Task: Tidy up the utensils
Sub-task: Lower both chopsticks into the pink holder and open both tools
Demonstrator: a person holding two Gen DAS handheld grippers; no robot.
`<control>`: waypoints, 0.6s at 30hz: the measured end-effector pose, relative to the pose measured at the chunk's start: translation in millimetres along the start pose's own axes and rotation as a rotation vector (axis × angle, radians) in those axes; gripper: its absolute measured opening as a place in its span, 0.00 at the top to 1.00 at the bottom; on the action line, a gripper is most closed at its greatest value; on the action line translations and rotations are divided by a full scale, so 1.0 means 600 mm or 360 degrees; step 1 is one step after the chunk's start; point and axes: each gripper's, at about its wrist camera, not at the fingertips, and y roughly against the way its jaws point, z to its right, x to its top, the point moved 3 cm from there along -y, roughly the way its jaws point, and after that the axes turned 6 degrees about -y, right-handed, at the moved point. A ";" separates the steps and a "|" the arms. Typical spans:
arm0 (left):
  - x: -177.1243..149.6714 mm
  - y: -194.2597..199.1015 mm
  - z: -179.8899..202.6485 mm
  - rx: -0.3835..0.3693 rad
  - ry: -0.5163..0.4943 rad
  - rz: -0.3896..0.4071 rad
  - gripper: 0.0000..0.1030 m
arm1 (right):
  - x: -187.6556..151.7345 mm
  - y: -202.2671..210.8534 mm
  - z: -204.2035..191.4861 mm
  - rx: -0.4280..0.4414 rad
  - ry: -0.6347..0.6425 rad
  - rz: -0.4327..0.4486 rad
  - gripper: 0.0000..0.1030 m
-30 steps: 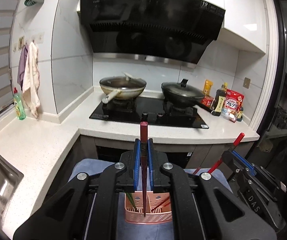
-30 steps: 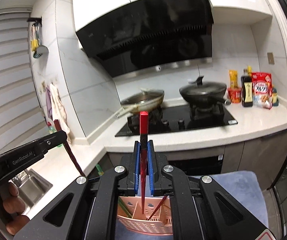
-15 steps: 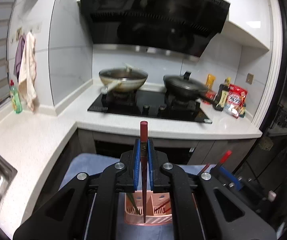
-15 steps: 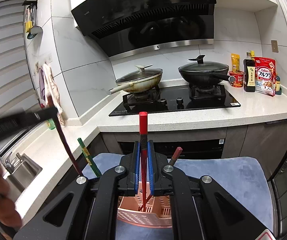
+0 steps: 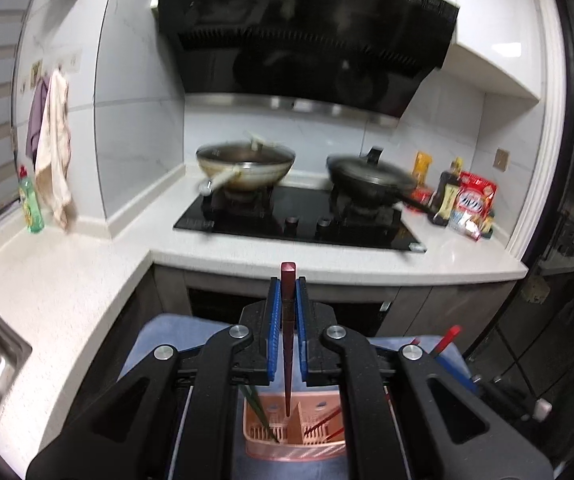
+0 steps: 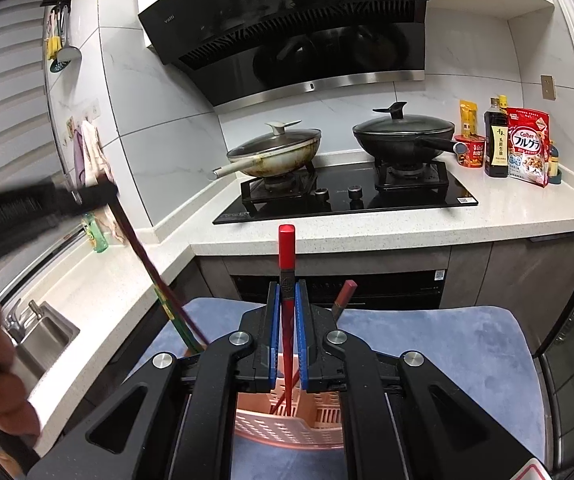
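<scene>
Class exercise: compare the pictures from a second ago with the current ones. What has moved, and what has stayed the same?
Both grippers sank toward the pink utensil basket, so the tips of their chopsticks now reach into it. Unchanged: the left gripper stays shut on the dark red chopstick, and the right gripper on the bright red chopstick.

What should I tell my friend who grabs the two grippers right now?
Left gripper: shut on a dark red chopstick, tip down over the pink holder.
Right gripper: shut on a bright red chopstick, its tip low inside the same holder.
The holder sits on a blue mat in front of the stove counter.
Done: a green chopstick and some red ones already stand in the holder's compartments.
Left: lower both chopsticks in, open the jaws, pull back.
</scene>
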 end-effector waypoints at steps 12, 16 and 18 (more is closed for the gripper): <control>-0.051 -0.029 -0.012 0.0013 0.0024 -0.0078 0.93 | -0.010 0.003 0.009 -0.0034 0.0008 -0.0011 0.88; -0.056 -0.027 -0.019 0.0008 0.0048 -0.0083 0.88 | -0.008 0.008 0.014 -0.0046 -0.0001 -0.0001 0.84; -0.057 -0.019 -0.025 0.0022 0.0068 -0.0069 0.53 | -0.006 0.016 0.016 -0.0052 -0.0005 0.0019 0.73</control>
